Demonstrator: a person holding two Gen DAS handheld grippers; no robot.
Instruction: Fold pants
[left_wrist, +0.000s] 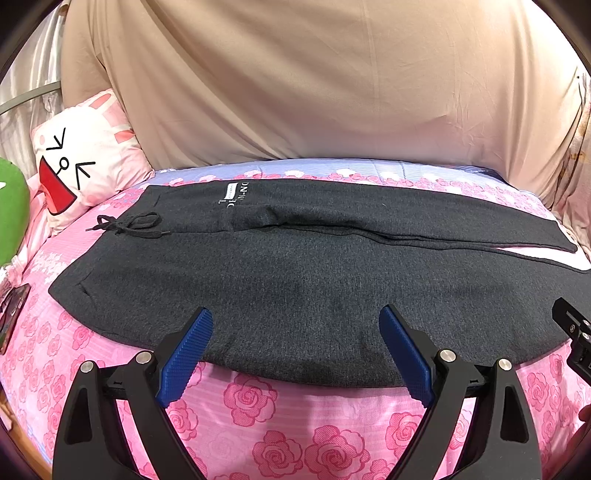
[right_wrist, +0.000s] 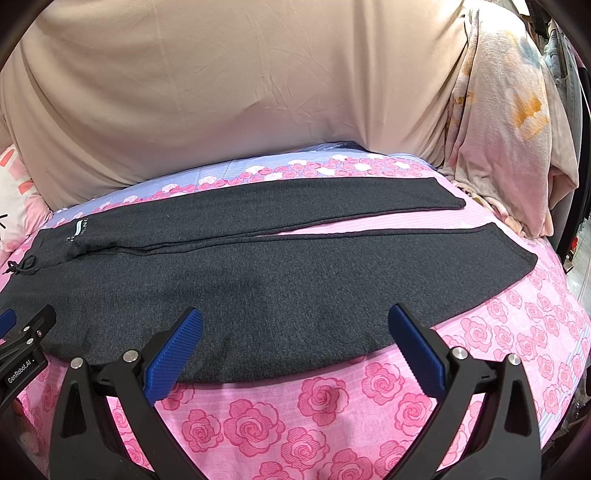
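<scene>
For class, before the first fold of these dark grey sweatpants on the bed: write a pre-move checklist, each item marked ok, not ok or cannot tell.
1. Dark grey sweatpants spread flat on the rose-print bedsheet: ok.
2. Left gripper open, holding nothing: ok.
3. Right gripper open, holding nothing: ok.
4. Legs apart at the cuffs, far leg, near leg: ok.
5. Drawstring tucked in: not ok, it trails loose past the waistband.
6. Pockets empty: cannot tell.

Both wrist views low, near, facing shared pants (left_wrist: 295, 280)
</scene>
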